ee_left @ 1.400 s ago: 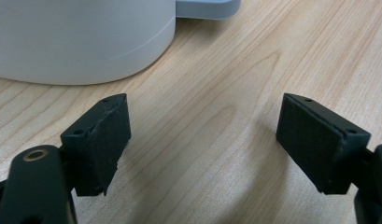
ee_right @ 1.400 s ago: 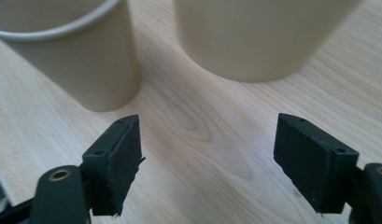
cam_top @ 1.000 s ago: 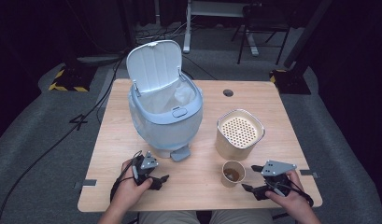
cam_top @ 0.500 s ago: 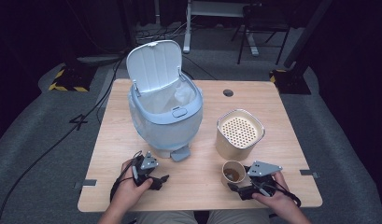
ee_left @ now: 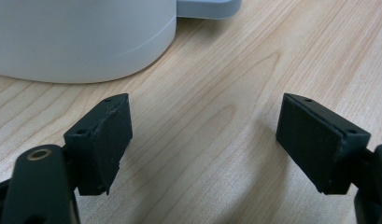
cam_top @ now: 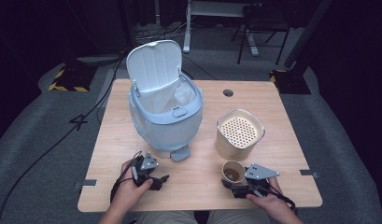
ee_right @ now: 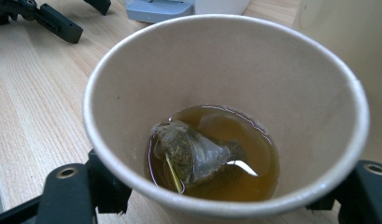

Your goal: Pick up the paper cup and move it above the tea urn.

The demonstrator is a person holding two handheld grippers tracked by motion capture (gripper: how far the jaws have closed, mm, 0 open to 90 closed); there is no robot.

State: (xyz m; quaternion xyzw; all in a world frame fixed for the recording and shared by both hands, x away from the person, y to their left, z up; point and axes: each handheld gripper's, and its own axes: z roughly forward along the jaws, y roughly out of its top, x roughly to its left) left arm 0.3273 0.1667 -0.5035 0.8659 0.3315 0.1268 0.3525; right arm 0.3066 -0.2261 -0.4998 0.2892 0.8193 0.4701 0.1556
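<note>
In the right gripper view our right gripper's [ee_right: 226, 196] two black fingers [ee_right: 69, 193] stand on either side of the tan paper cup [ee_right: 226, 116], close at its wall near the base; whether they press it or merely flank it we cannot tell. Inside the cup a pyramid-shaped tea bag [ee_right: 193, 154] lies in a shallow pool of brown tea.

In the left gripper view our left gripper's [ee_left: 205, 140] fingers [ee_left: 102, 140] are spread wide, with bare wood grain between them and nothing held.

From the high view, the cup stands upright near the front edge of the light wooden tabletop [cam_top: 291, 140], right of centre, with the right gripper just behind it towards us. Just beyond the cup stands a beige squarish canister with a perforated top [cam_top: 239, 133]. The left gripper rests low on the tabletop at the front left, just in front of the pale blue pedal bin with its lid raised and a white liner inside [cam_top: 165, 109]. The bin's grey-blue foot pedal [cam_top: 180, 153] points towards us, between the two grippers.
</note>
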